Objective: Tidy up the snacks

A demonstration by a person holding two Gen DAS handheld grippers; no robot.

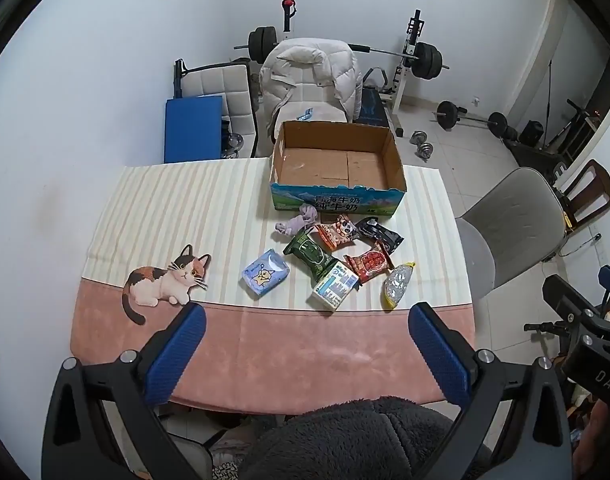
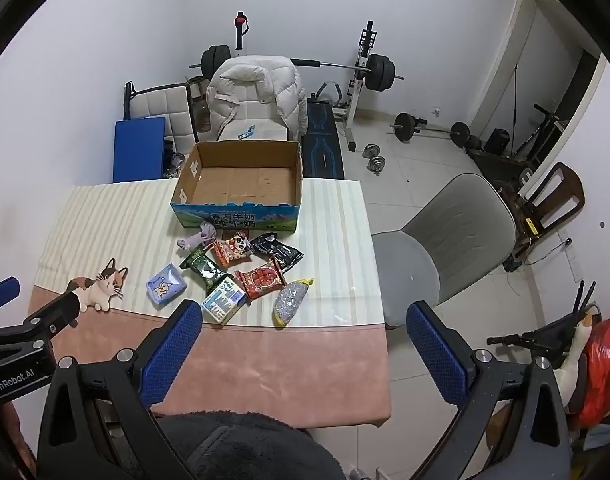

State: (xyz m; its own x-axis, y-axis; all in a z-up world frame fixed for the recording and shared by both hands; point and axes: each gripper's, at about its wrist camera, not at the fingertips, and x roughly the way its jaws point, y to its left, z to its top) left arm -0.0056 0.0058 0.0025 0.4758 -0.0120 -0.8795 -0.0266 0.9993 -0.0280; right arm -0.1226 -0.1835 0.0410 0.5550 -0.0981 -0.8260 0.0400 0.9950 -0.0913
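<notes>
An empty cardboard box (image 1: 337, 162) (image 2: 241, 178) stands at the table's far side. In front of it lie several snack packs: a blue pack (image 1: 265, 274) (image 2: 165, 284), a green pack (image 1: 311, 256) (image 2: 203, 266), a white carton (image 1: 335, 286) (image 2: 224, 300), a red pack (image 1: 369, 265) (image 2: 261, 278), an orange pack (image 1: 337, 233), a black pack (image 1: 379, 233) (image 2: 281, 254), a silver-and-yellow bag (image 1: 397, 286) (image 2: 291, 300) and a purple wrapper (image 1: 301, 220). My left gripper (image 1: 305, 350) hangs open above the pink near edge. My right gripper (image 2: 305, 348) is open too, short of the packs.
The table carries a striped and pink cloth (image 1: 165, 216) with a cat print (image 1: 165, 280). A grey chair (image 2: 445, 248) stands to the right, a chair with a white jacket (image 1: 313, 76) behind the box. Weights and a bench fill the back floor.
</notes>
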